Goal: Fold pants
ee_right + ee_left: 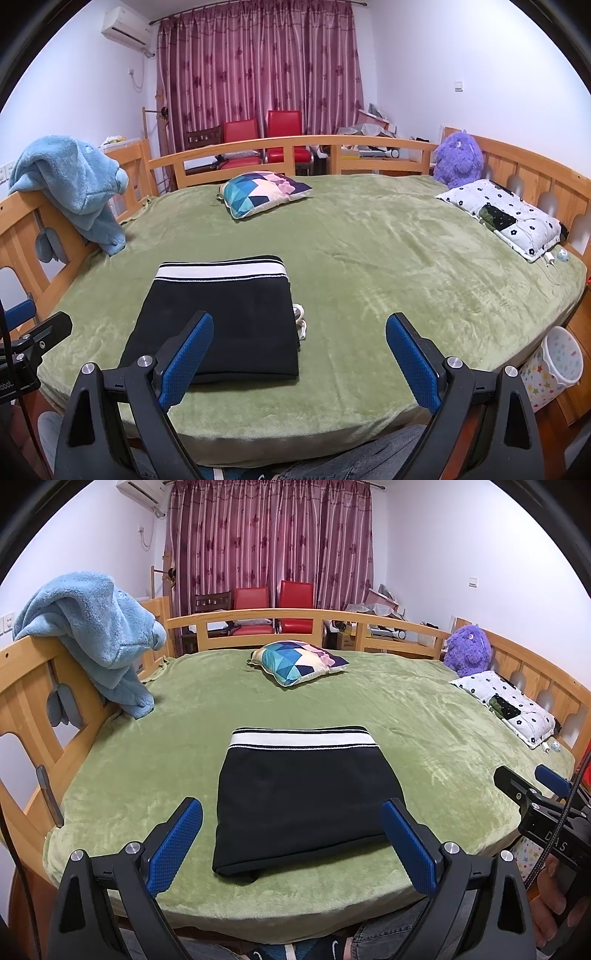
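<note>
The black pants (303, 797) lie folded into a compact rectangle on the green bed cover (424, 738), white-striped waistband at the far edge. My left gripper (291, 812) is open and empty, held above the near edge of the bed with the pants between its blue fingers (177, 842). My right gripper (299, 332) is open and empty, to the right of the pants (221, 317); it also shows at the right edge of the left wrist view (532, 790). A white drawstring (301, 319) pokes out at the pants' right side.
A patterned pillow (299, 661) lies at the far middle of the bed. A blue blanket (92, 635) hangs on the left wooden rail. A purple plush (467, 650) and a white floral pillow (506, 705) sit at the right. A star-print bin (554, 365) stands beside the bed.
</note>
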